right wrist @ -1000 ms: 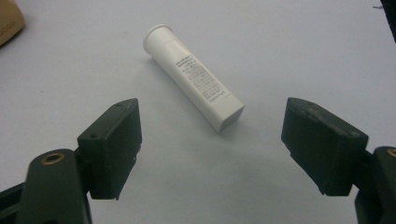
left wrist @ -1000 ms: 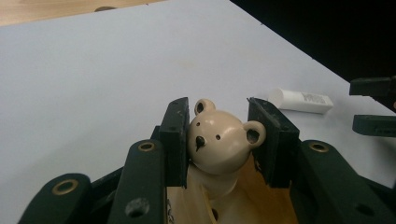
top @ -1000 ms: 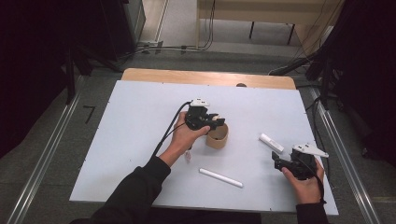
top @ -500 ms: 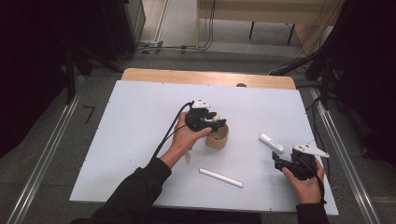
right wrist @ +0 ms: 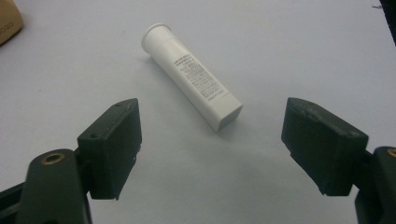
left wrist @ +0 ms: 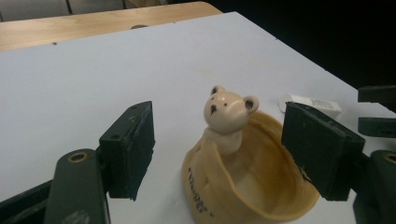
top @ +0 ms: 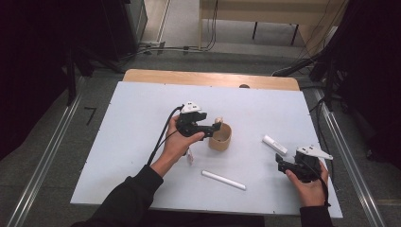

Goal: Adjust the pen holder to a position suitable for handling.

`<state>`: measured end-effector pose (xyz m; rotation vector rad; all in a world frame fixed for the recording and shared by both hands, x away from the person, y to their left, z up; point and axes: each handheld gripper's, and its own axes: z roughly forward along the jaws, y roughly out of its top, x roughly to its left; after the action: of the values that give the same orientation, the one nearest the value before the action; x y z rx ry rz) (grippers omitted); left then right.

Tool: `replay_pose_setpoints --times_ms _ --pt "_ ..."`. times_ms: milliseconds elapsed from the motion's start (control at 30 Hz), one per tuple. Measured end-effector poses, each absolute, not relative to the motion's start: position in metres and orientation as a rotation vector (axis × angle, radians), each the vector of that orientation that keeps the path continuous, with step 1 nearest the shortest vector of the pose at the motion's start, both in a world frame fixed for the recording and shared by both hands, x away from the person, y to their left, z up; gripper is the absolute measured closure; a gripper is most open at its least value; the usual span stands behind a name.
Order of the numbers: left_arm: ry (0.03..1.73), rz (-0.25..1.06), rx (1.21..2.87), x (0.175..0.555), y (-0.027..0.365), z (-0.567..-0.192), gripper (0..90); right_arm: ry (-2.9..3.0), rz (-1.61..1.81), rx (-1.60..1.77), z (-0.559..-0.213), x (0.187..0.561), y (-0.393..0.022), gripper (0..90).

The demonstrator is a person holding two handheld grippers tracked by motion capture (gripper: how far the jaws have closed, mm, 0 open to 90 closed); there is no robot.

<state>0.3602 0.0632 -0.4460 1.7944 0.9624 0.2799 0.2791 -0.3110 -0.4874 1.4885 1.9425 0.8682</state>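
Your white table [top: 142, 118] carries the same items in the same places as a second ago; the tan bear cup [top: 221, 137] stands upright near its middle and has not shifted. What has changed is your left gripper [top: 211, 126]: its jaws have just been opening and now stand wide, with the cup's bear head [left wrist: 229, 112] between them but clear of both pads. The cup is therefore released and resting on the table, so that placement looks finished. Your right gripper [top: 280, 165] holds its station near the right edge, jaws wide and empty, aimed at the short white tube [right wrist: 191, 77] lying just ahead. The long white stick [top: 223, 180] lies untouched near your edge.
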Motion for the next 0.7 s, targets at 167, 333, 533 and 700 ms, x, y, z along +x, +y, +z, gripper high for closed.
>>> replay_pose_setpoints --times_ms 167,333,533,700 --pt "0.985 0.305 1.785 0.352 0.076 -0.447 22.7 1.942 0.866 1.485 -0.487 0.279 -0.311 18.6" --pt "1.031 0.351 1.771 0.341 0.092 -0.450 20.9 1.943 0.863 1.484 -0.487 0.279 -0.310 18.6" --pt "1.090 0.385 1.762 0.335 0.109 -0.455 19.4 1.946 0.858 1.489 -0.488 0.279 -0.309 18.6" --pt "1.116 0.400 1.767 0.333 0.117 -0.461 19.4 1.948 0.861 1.487 -0.488 0.279 -0.309 18.6"
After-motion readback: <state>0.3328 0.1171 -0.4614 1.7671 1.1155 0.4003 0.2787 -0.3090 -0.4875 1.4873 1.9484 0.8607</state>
